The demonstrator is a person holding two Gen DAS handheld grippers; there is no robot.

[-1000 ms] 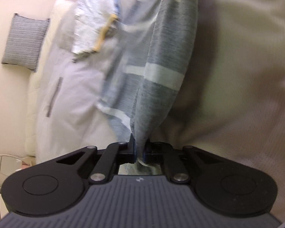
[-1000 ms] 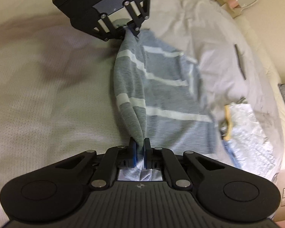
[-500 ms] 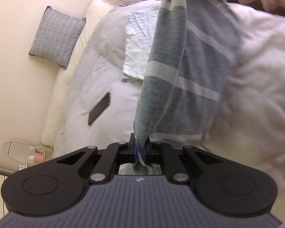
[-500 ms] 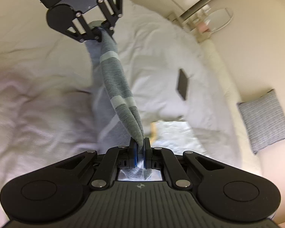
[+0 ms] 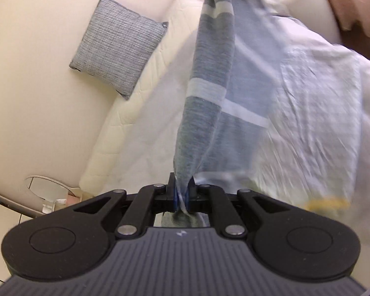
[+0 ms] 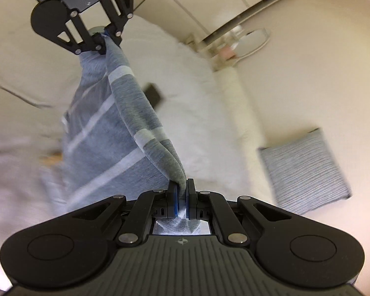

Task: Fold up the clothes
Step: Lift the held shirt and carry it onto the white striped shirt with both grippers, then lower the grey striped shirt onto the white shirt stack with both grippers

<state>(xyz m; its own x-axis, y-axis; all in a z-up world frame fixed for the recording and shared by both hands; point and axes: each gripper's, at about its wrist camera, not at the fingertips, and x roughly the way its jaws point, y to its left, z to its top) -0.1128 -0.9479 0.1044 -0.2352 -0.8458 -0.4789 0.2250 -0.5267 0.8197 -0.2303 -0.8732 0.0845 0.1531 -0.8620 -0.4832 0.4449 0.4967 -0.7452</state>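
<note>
A grey garment with pale stripes [image 5: 209,79] hangs in the air above the bed, stretched between both grippers. My left gripper [image 5: 181,192] is shut on one bunched corner of it. In the right wrist view the same striped garment [image 6: 125,123] runs from my right gripper [image 6: 181,192], shut on its near corner, up to the left gripper [image 6: 103,42] at the top left. The cloth sags below the taut top edge. A light crumpled garment with a yellow trim [image 5: 318,123] lies on the bed beneath.
The white bed [image 6: 204,103] fills the ground below, with a dark flat phone-like object [image 6: 155,95] on it. A grey cushion [image 5: 116,42] leans on the cream wall past the bed's edge. A round side table [image 6: 246,42] stands in the corner. A person's arm [image 5: 352,2] shows top right.
Both grippers have risen and swung across the bed, lifting the striped garment off the bedding so it hangs free. The wall, cushion and side table have come into view.
</note>
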